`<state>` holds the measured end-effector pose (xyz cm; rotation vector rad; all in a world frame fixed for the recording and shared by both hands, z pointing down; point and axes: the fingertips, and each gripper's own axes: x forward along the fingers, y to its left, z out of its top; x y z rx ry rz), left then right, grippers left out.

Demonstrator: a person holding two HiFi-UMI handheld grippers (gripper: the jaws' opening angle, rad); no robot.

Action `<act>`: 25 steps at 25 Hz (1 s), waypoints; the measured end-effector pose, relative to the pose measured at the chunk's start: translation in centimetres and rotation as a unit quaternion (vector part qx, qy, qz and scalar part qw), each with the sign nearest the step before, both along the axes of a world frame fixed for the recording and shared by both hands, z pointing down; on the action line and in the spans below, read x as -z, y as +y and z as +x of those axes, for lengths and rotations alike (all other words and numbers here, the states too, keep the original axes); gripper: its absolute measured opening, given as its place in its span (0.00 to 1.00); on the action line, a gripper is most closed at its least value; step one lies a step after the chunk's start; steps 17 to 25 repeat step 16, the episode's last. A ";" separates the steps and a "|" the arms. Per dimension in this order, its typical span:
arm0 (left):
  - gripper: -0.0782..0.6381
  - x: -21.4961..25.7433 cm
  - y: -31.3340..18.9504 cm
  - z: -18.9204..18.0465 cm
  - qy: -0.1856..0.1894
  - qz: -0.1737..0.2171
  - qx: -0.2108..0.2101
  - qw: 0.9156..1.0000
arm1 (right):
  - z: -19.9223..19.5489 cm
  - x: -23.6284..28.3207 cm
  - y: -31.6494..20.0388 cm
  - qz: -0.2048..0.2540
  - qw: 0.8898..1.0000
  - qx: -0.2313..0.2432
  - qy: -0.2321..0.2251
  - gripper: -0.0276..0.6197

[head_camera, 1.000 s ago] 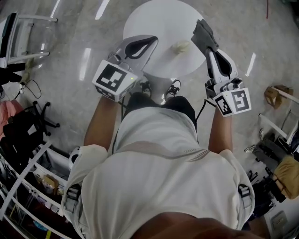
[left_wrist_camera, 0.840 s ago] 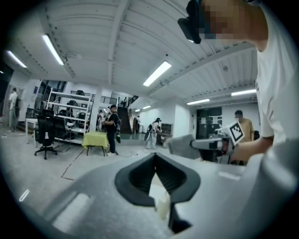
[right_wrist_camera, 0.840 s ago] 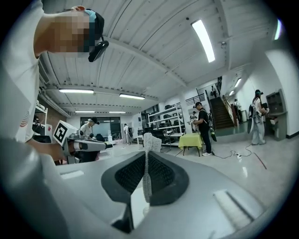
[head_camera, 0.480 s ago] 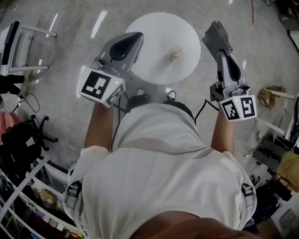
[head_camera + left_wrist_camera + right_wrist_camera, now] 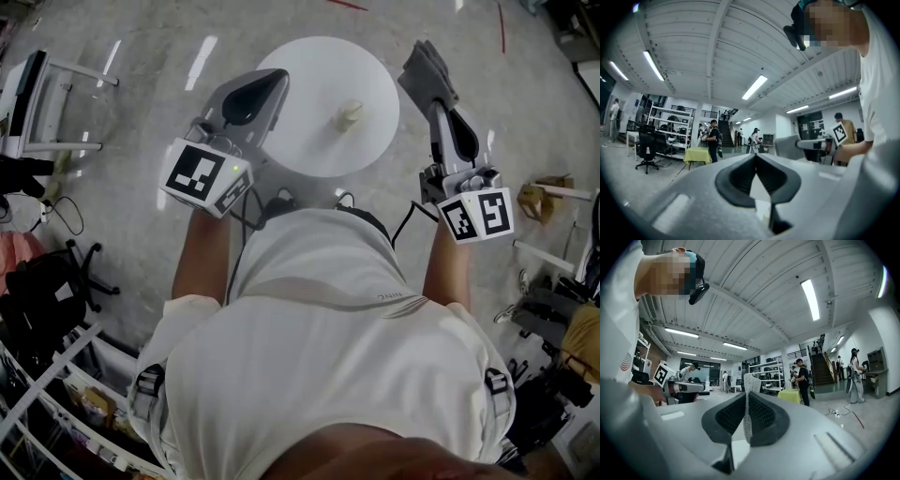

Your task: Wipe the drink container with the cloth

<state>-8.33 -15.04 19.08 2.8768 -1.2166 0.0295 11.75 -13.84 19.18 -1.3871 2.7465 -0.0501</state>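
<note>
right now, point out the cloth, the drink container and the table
cloth point(image 5: 427, 77), head view, middle of the bunched fabric
drink container point(image 5: 349, 115), head view, its top
table point(image 5: 319, 142), head view, bare white top

The left forearm point(image 5: 201, 255) and right forearm point(image 5: 441, 267) reach forward, well apart. The left gripper point(image 5: 277, 79) points ahead, jaws closed tip to tip on nothing. The right gripper point(image 5: 437, 105) points ahead, jaws clamped on the cloth point(image 5: 427, 67).
</note>
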 end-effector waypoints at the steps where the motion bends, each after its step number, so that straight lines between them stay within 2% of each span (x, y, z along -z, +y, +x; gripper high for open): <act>1: 0.11 0.0 0.0 0.1 -0.001 0.000 -0.001 1.000 | 0.0 -0.1 0.0 -0.001 1.000 0.001 0.000 0.07; 25: 0.11 0.0 0.2 1.3 -0.009 0.002 -0.007 1.000 | -0.2 -0.5 -0.3 -0.010 1.000 0.021 0.007 0.07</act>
